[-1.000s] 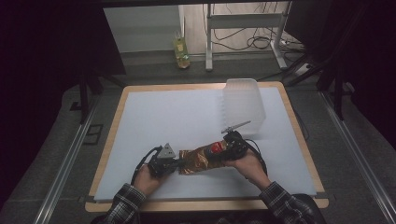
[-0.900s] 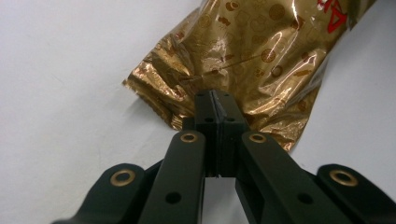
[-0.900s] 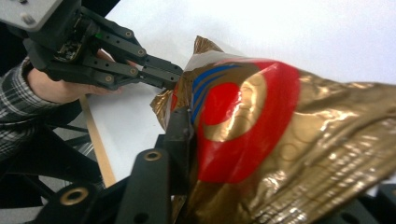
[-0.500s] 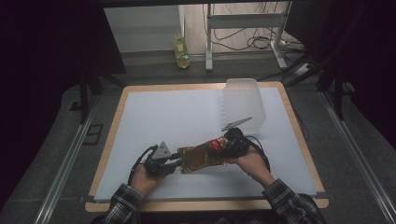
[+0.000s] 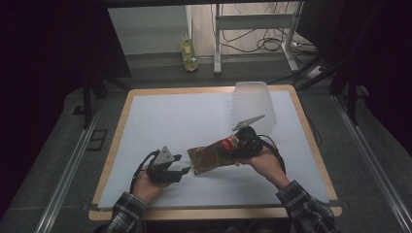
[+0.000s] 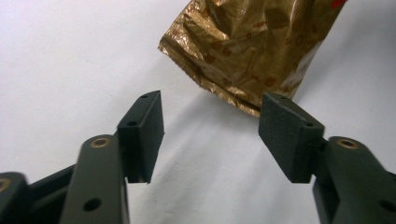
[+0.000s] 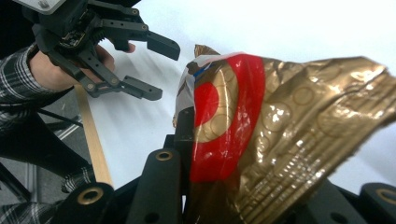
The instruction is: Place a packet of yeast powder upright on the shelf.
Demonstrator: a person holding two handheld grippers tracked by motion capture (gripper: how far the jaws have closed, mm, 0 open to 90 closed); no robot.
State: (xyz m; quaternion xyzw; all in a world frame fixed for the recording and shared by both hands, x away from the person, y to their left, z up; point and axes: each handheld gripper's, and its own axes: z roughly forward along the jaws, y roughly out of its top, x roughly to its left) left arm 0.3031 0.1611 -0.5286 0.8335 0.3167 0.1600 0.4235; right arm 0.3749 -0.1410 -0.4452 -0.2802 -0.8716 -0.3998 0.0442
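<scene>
A crinkled gold snack bag with a red band hangs tilted just above the white mat, near its front middle. My right gripper is shut on the bag's red end, and the bag covers its far jaw. My left gripper sits left of the bag. Its jaws have just been opening and now stand apart with nothing between the pads. The bag's gold edge lies beyond them, not touching. The right gripper view also shows the left gripper, open.
A translucent plastic container stands on the mat at the back right, close behind the right hand. The wooden table rim frames the mat. A yellow bottle stands on the floor beyond the table.
My left jaws opened and let go of the bag's left end. The right gripper rose a little with the bag, which now hangs from it alone.
</scene>
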